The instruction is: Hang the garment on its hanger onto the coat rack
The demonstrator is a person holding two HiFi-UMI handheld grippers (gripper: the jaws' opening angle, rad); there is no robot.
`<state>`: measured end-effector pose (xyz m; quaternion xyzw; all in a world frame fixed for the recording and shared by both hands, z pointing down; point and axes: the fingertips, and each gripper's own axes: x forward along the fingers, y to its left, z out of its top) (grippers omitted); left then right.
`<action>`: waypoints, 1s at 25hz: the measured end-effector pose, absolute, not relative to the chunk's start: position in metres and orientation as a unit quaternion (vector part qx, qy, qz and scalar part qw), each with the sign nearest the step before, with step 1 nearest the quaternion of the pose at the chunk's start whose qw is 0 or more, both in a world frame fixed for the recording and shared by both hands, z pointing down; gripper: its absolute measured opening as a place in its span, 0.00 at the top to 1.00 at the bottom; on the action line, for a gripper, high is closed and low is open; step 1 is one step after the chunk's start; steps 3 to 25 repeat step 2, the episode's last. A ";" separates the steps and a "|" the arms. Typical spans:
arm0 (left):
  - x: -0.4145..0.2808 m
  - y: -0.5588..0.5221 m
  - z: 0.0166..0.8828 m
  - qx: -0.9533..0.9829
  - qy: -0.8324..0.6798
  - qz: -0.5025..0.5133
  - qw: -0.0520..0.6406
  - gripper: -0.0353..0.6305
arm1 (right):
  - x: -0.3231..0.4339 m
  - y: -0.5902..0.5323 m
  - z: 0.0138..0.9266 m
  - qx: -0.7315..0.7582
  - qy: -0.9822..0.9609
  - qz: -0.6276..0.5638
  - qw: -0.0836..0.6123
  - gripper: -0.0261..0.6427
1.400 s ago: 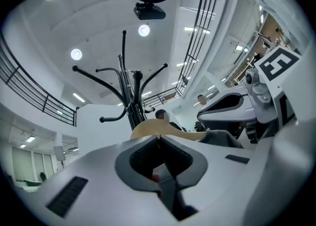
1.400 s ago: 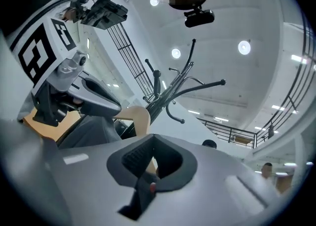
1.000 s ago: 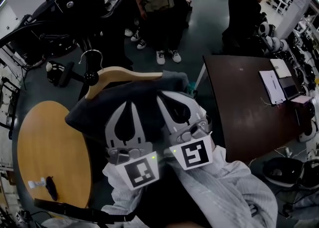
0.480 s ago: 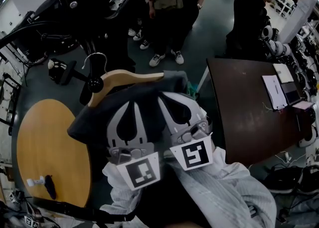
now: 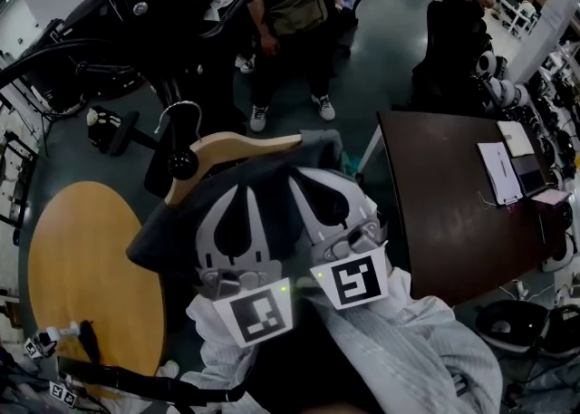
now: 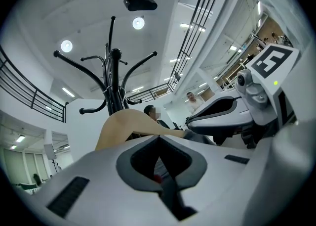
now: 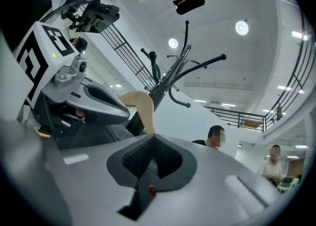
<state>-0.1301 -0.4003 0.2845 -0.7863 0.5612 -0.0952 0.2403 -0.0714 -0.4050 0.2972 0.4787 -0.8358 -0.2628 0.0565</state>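
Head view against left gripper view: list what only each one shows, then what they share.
Only the head view: the round wooden table, the dark table with papers, the floor, and the left gripper's marker cube.

Only the left gripper view: ceiling lights and the railing.

Both: the wooden hanger, the black coat rack, the left gripper and right gripper shut on the dark garment, and people standing by.

Open-plan lab, dark worktable (image 5: 444, 213), cabled equipment (image 5: 544, 63) along wall, standing onlookers (image 5: 290, 27)
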 end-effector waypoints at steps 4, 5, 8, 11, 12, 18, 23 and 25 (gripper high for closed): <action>-0.131 -0.402 0.284 -0.787 0.560 -0.094 0.241 0.94 | -0.072 -0.407 0.296 0.479 -0.835 -0.265 0.055 0.96; -0.131 -0.402 0.284 -0.787 0.560 -0.094 0.241 0.94 | -0.072 -0.407 0.296 0.479 -0.835 -0.265 0.055 0.96; -0.131 -0.402 0.284 -0.787 0.560 -0.094 0.241 0.94 | -0.072 -0.407 0.296 0.479 -0.835 -0.265 0.055 0.96; -0.131 -0.402 0.284 -0.787 0.560 -0.094 0.241 0.94 | -0.072 -0.407 0.296 0.479 -0.835 -0.265 0.055 0.96; -0.131 -0.402 0.284 -0.787 0.560 -0.094 0.241 0.94 | -0.072 -0.407 0.296 0.479 -0.835 -0.265 0.055 0.96; -0.131 -0.402 0.284 -0.787 0.560 -0.094 0.241 0.94 | -0.072 -0.407 0.296 0.479 -0.835 -0.265 0.055 0.96; -0.131 -0.402 0.284 -0.787 0.560 -0.094 0.241 0.94 | -0.072 -0.407 0.296 0.479 -0.835 -0.265 0.055 0.96; -0.131 -0.402 0.284 -0.787 0.560 -0.094 0.241 0.94 | -0.072 -0.407 0.296 0.479 -0.835 -0.265 0.055 0.96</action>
